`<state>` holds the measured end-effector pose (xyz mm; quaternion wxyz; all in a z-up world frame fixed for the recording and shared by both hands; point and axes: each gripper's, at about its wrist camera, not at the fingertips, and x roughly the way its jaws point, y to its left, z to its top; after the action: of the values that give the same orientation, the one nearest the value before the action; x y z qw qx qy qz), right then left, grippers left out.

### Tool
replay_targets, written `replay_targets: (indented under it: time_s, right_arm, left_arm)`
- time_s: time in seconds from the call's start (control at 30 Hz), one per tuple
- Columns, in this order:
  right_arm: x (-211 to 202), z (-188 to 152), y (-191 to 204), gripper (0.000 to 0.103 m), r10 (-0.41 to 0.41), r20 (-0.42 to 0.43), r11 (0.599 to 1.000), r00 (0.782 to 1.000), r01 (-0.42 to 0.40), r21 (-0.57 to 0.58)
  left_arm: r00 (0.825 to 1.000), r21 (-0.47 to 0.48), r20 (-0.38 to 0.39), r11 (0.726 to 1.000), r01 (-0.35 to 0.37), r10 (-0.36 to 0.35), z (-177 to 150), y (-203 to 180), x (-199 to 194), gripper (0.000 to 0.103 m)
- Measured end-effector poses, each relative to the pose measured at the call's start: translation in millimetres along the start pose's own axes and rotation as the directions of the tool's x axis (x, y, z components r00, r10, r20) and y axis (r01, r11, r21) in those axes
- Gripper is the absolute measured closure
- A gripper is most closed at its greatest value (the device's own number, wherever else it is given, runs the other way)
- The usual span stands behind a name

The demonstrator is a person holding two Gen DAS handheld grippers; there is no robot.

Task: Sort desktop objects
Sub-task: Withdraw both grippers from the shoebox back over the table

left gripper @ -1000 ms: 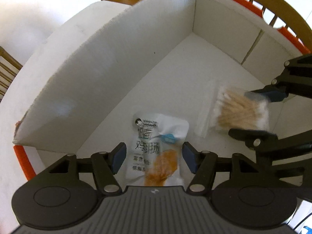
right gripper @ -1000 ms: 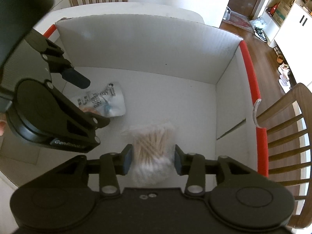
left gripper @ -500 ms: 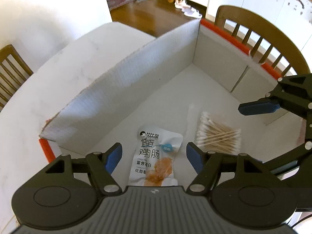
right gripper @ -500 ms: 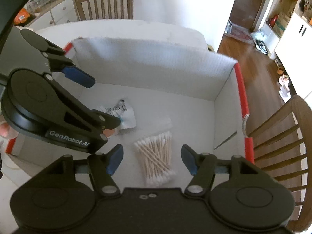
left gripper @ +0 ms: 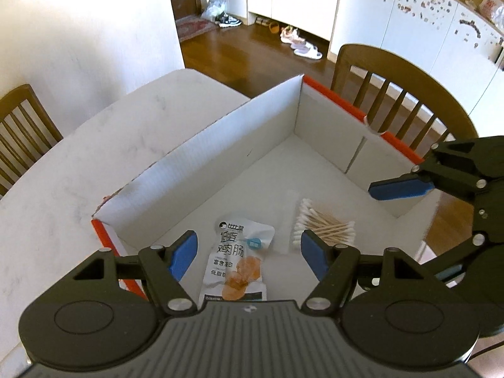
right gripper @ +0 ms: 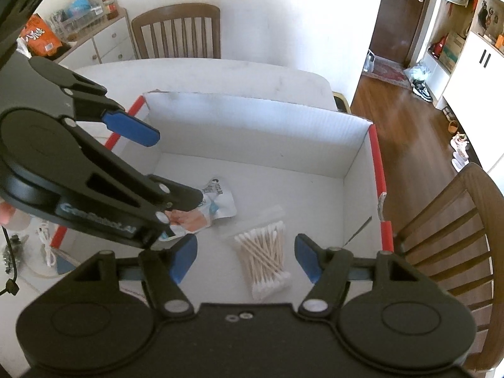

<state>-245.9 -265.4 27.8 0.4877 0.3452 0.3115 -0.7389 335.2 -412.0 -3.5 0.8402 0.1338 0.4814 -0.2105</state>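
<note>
A white cardboard box [left gripper: 220, 145] [right gripper: 252, 126] with red edges stands on the white table. On its floor lie a white snack packet [left gripper: 237, 261] [right gripper: 217, 208] with an orange picture and a clear bag of cotton swabs [left gripper: 324, 226] [right gripper: 264, 258]. My left gripper [left gripper: 249, 255] hangs open above the packet, well clear of it. Over the swab bag, my right gripper [right gripper: 245, 258] is open too, nothing between its blue pads. Each gripper shows in the other's view: the right gripper [left gripper: 409, 220], the left gripper [right gripper: 141, 170].
Wooden chairs stand around the table [left gripper: 94, 163]: one chair [left gripper: 403, 94] behind the box, another chair [right gripper: 179, 31] at the far side. A cable and small items [right gripper: 44, 249] lie on the table left of the box. A cabinet [right gripper: 104, 41] holds clutter.
Both grippers have opened, let the packet and the swab bag lie in the box, and risen up and back out of it.
</note>
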Motion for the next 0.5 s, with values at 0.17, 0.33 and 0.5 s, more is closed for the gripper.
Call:
replay_targets:
  time_s: [0.17,0.33,0.5]
  right_arm:
    - [-11.9,-2.9,5.5,0.035,0.021,0.025,1.0,0.999,-0.021,0.019]
    - [-22.3,-0.5,14.3,0.035,0.046,0.054,0.999,0.997,-0.047,0.015]
    - [-31.4,-0.1,27.3,0.035,0.065,0.073,0.998,0.995,-0.066,0.002]
  left_arm:
    - [0.999,-0.017,0.034,1.0,-0.007,0.008,-8.4,-1.0,-15.9,0.031]
    - [0.998,-0.049,0.059,0.999,-0.006,0.008,-20.8,6.9,-40.8,0.031]
    - [0.997,-0.07,0.079,0.997,-0.013,0.019,-35.1,15.4,-57.4,0.031]
